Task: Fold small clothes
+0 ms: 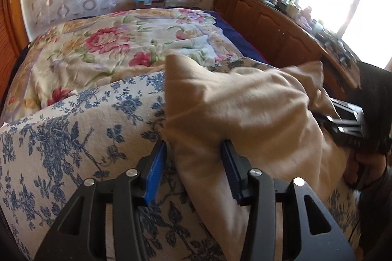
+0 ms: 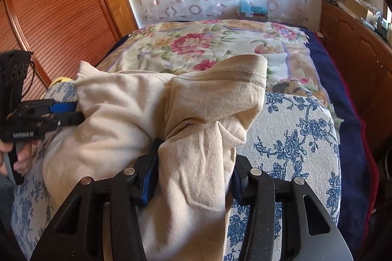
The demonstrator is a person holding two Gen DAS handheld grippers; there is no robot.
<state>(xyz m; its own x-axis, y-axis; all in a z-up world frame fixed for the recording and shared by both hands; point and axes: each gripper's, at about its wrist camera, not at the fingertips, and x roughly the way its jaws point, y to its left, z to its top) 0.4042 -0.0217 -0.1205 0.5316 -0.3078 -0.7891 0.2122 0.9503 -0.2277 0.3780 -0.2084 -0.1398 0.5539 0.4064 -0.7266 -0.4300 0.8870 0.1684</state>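
Left wrist view: left gripper (image 1: 193,150) jaws spread, beige garment (image 1: 245,104) edge between them
Right wrist view: right gripper (image 2: 193,158) jaws pinching bunched garment on blue-flowered cloth (image 2: 294,138)

One beige cotton garment (image 2: 196,150), ribbed, with a stitched hem turned up at its far end. It lies bunched and creased on my blue-flowered cloth (image 2: 294,138), one thick fold standing up toward me.
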